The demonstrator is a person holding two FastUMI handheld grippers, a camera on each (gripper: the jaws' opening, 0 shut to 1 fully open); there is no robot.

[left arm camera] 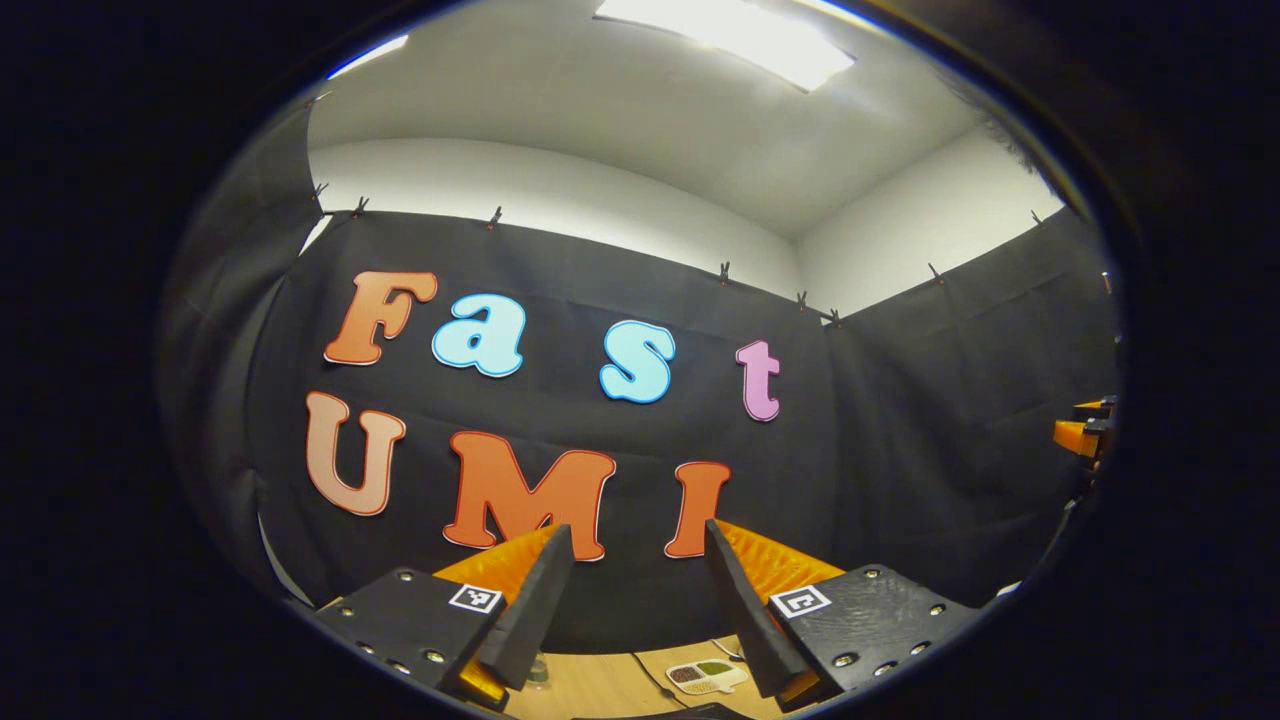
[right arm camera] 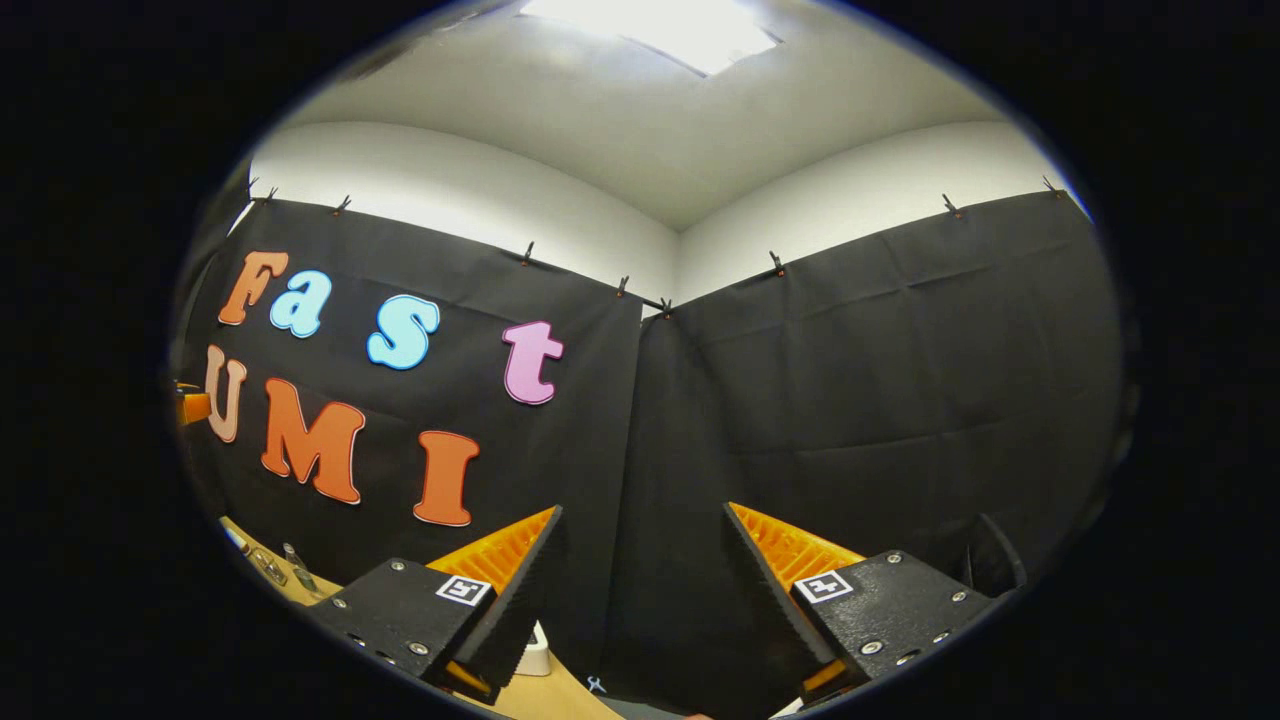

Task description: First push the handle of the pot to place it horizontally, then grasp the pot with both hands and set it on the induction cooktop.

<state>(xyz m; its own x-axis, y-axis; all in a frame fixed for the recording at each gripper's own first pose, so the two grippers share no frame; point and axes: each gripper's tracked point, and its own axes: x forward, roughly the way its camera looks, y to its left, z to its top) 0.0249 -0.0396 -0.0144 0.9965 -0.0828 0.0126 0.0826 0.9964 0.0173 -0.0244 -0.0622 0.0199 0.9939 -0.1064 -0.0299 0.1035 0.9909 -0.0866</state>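
Note:
My left gripper [left arm camera: 640,535] points up at the booth's black cloth wall, open, with nothing between its orange and black fingers [left arm camera: 530,600]. In the left gripper view the other gripper [left arm camera: 1085,430] shows as an orange and black piece at the far right edge. My right gripper [right arm camera: 642,520] is also raised toward the wall's corner, open and empty. In the right gripper view an orange part of the other gripper [right arm camera: 190,405] sits at the far left edge.
A strip of wooden table [left arm camera: 600,685] lies below the left fingers, with a small white dish of dark bits [left arm camera: 705,677] and a thin cable on it. In the right gripper view the table [right arm camera: 545,700] carries a white object [right arm camera: 537,655] and small items [right arm camera: 270,565] at the left.

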